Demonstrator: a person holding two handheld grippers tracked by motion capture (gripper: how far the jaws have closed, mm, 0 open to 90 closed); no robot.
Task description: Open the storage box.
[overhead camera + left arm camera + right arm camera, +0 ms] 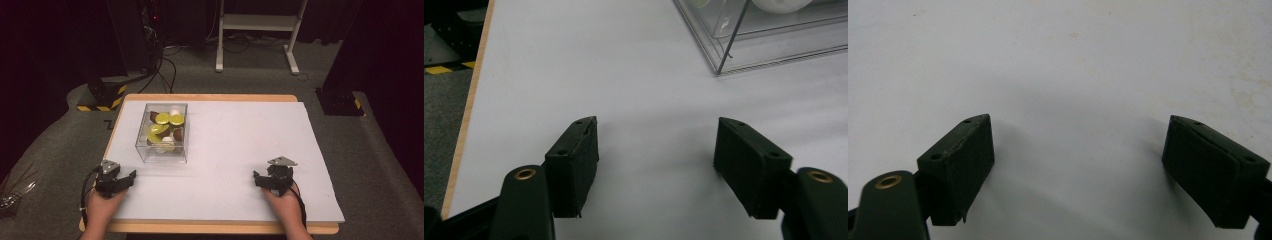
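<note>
Left claw [126, 178]: rests low on the near left part of the white surface [230, 150], jaws spread wide with nothing between them; in the left gripper view only bare surface lies between its two black pads [574, 165].
Left hand [102, 205]: comes in from the near edge, wrapped around the back of the claw, forearm angled slightly inward; the jaws point forward and a little to the right, with the grey three-cornered plate on top.
Right claw [262, 181]: rests low on the near right part of the surface, jaws spread wide and empty; the right gripper view shows plain white surface between its pads [960, 165].
Right hand [282, 200]: holds the back of the claw from the near edge, wrist close to the surface; the claw's tips lean slightly to the left.
Clear box [162, 132]: stands ahead of the left claw and a little to its right, near it but apart; from the right claw it lies well off to the left and farther ahead. In the left gripper view its near corner [724, 60] sits beyond the right jaw.
Box contents [165, 130]: yellow-green, brown and white round pieces piled inside; what exactly they are I cannot tell.
Cables: one trails from each claw back along the wrist.
</note>
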